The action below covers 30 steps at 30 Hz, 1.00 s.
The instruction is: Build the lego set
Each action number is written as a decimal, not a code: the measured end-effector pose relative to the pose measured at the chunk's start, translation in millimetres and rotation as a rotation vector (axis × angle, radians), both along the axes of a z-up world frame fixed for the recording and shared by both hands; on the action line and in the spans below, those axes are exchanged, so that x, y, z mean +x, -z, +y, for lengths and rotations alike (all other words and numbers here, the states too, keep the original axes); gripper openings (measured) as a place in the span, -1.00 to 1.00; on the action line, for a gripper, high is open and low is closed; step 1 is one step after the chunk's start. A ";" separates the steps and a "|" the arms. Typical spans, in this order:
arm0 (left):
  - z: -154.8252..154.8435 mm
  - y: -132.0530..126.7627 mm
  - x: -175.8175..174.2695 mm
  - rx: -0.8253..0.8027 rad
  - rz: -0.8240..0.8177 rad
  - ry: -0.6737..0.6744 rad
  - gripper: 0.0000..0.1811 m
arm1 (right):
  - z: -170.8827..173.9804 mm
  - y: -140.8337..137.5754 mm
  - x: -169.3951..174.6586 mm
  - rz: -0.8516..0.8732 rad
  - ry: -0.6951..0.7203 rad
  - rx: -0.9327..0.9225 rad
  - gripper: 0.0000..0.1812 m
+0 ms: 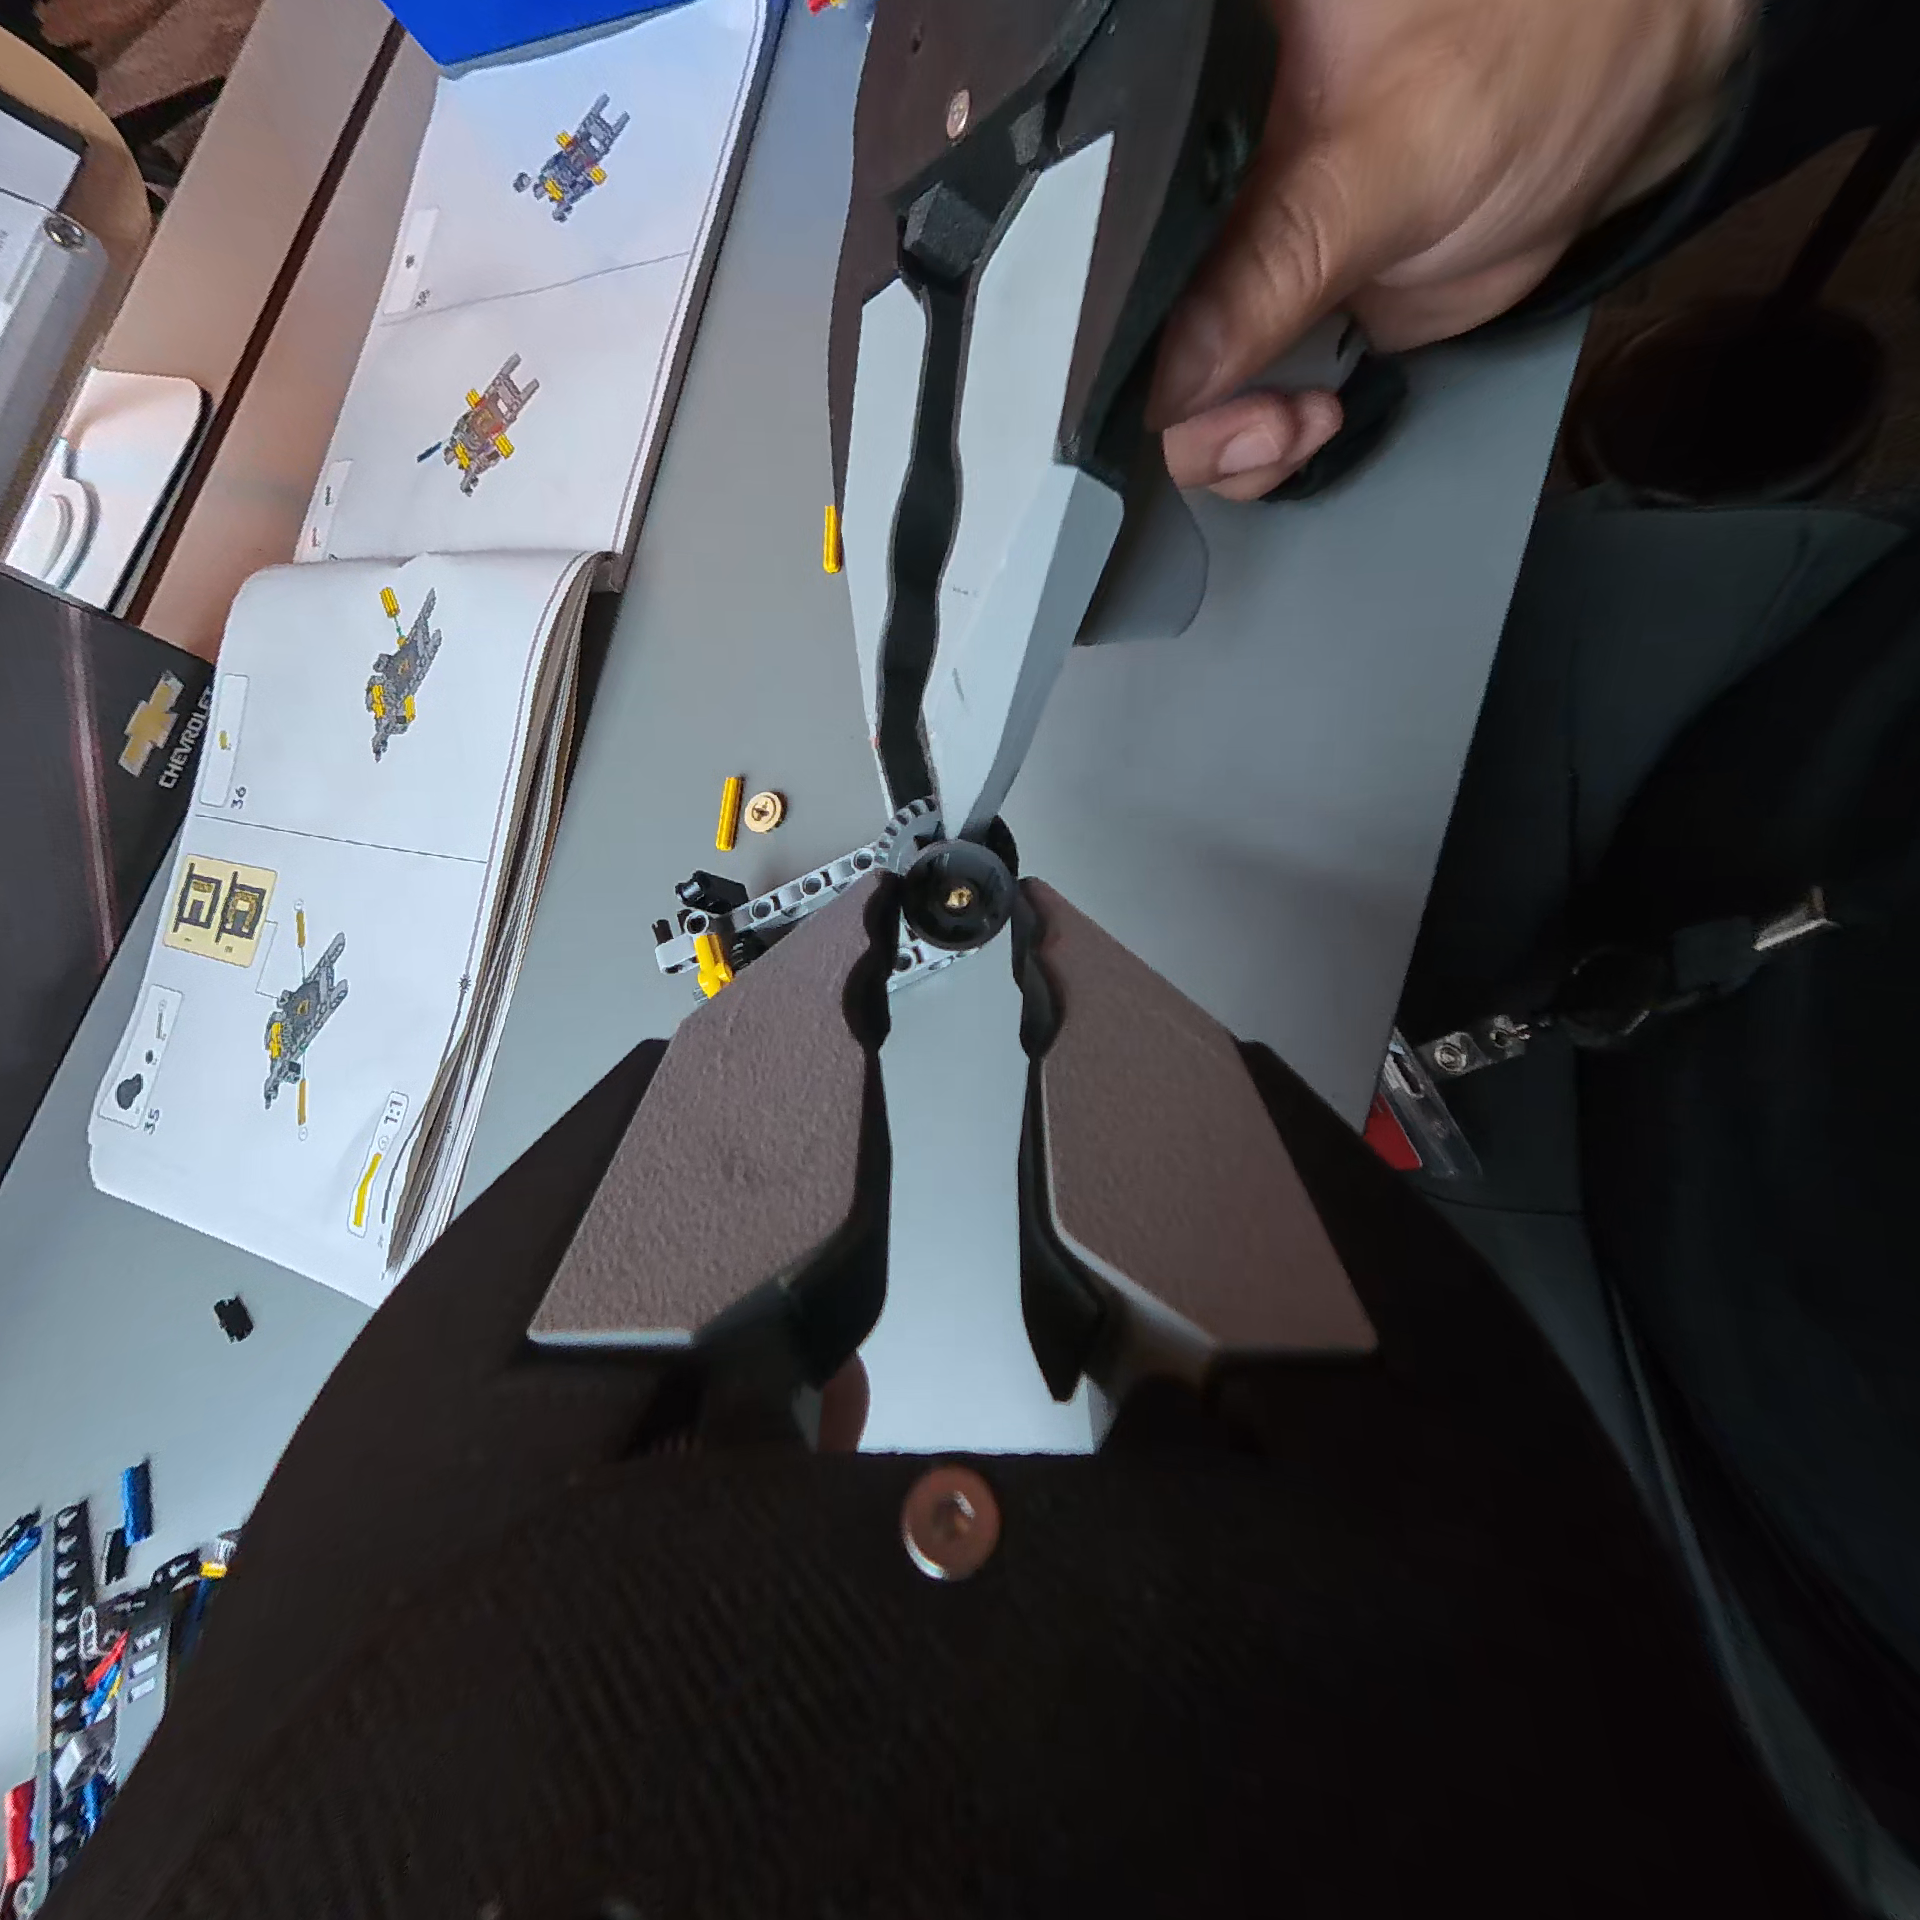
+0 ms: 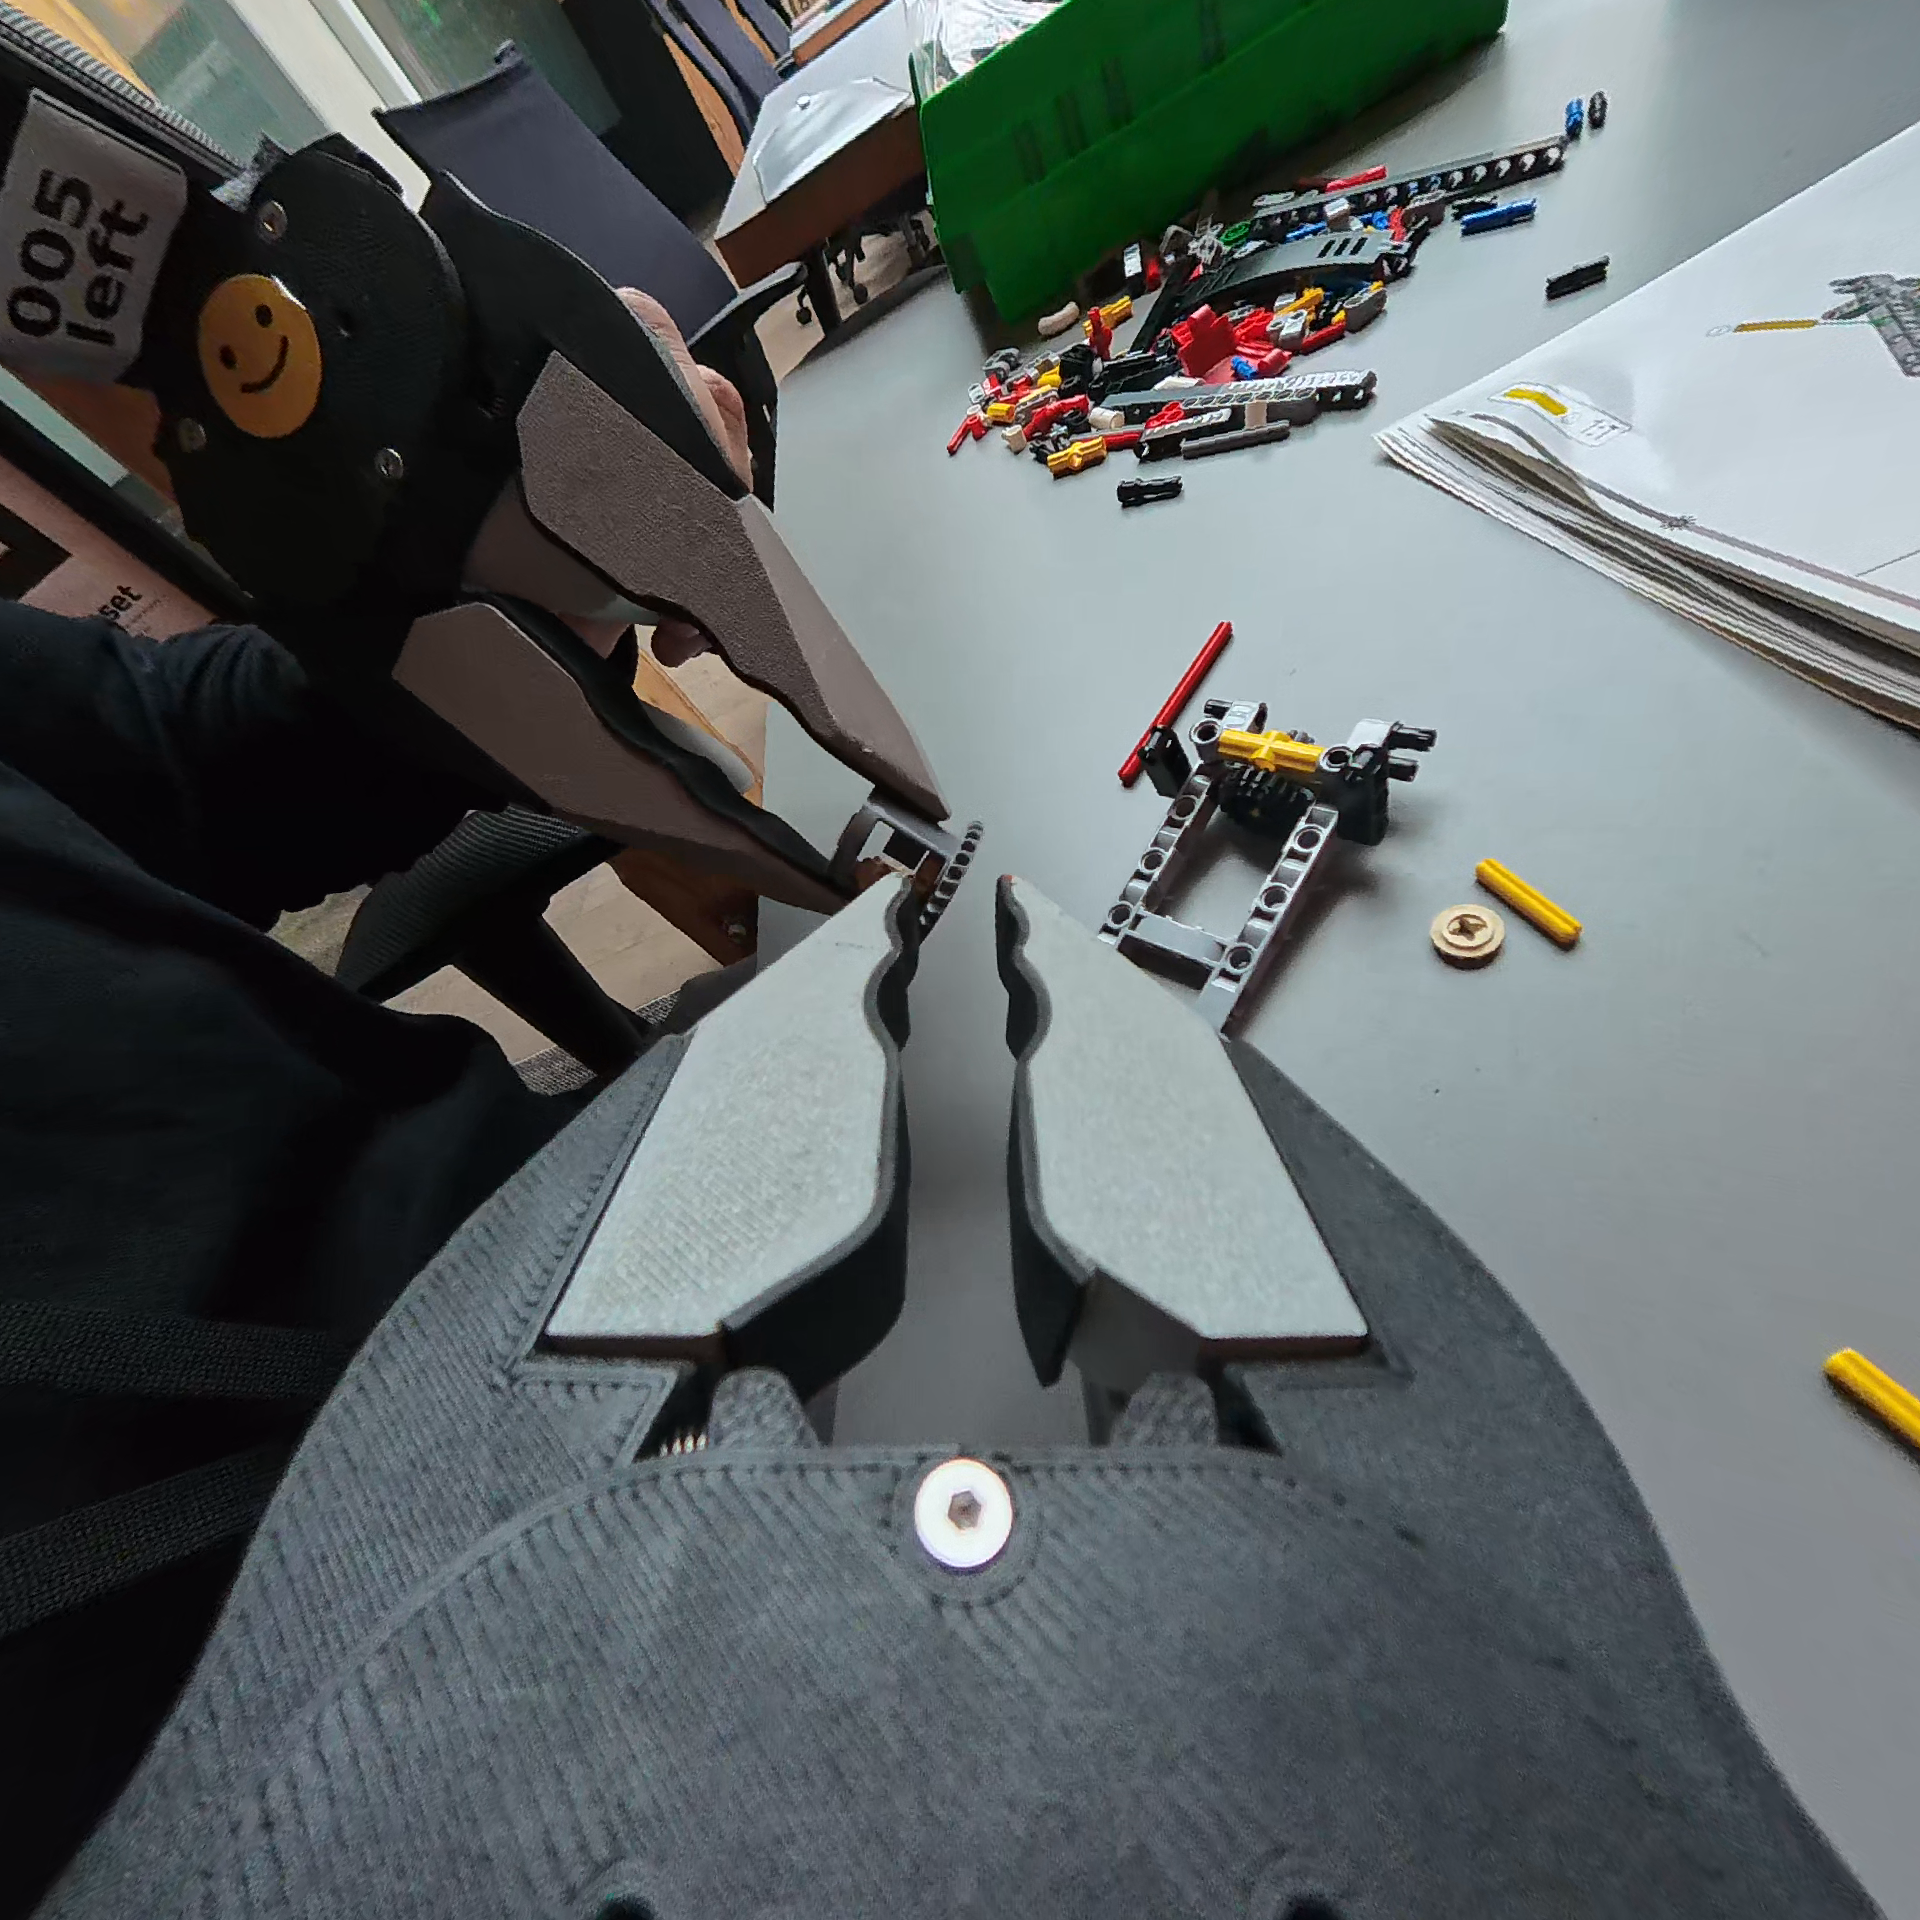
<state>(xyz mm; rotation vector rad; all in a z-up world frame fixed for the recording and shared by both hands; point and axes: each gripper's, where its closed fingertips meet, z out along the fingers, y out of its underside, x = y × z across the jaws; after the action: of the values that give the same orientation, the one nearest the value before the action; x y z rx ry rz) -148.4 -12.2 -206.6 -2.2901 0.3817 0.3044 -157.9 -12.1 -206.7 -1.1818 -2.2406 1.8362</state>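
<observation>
My left gripper (image 1: 956, 896), with brown fingers, is shut on a dark round gear housing (image 1: 956, 902) and holds it above the table. It comes in from the left in the right wrist view (image 2: 899, 836). A dark grey toothed gear (image 2: 956, 868) sits on the housing's end. My right gripper (image 2: 951, 899), with grey fingers, has its tips apart around the gear's edge, the left fingertip (image 2: 883, 935) right beside the teeth. It reaches down from the top in the left wrist view (image 1: 935, 821). A part-built grey frame (image 2: 1247, 852) with a yellow piece lies on the table just beyond.
Beside the frame lie a tan round piece (image 2: 1466, 935), yellow axles (image 2: 1527, 902) (image 2: 1870, 1397) and a red axle (image 2: 1174, 701). An open instruction booklet (image 2: 1714, 499) lies at the right. A pile of loose parts (image 2: 1195, 353) lies by a green bin (image 2: 1143, 135). The tan round piece (image 2: 1466, 935) is about 9 cm from my right fingertips. It is also in sight in the left wrist view (image 1: 763, 808).
</observation>
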 end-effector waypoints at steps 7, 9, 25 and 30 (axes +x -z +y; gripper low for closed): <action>0.6 1.6 0.6 -0.004 -0.005 0.000 -0.80 | -0.3 1.5 0.0 0.000 0.001 0.008 -0.89; 0.6 2.0 0.6 -0.004 -0.004 -0.003 -0.80 | -0.1 1.9 -0.4 0.005 0.003 0.015 -0.88; -15.7 17.6 -16.4 0.077 0.013 -0.025 -0.79 | 22.3 -3.5 -6.6 0.039 0.042 -0.001 -0.75; -13.5 13.6 -19.3 0.113 0.052 -0.056 -0.79 | 6.1 6.9 -2.2 -0.041 -0.022 -0.026 -0.80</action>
<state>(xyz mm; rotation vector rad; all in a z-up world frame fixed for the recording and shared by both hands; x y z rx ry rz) -167.7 -25.7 -220.2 -2.1882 0.3183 0.4041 -160.1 -6.0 -213.6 -1.2144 -2.2672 1.8722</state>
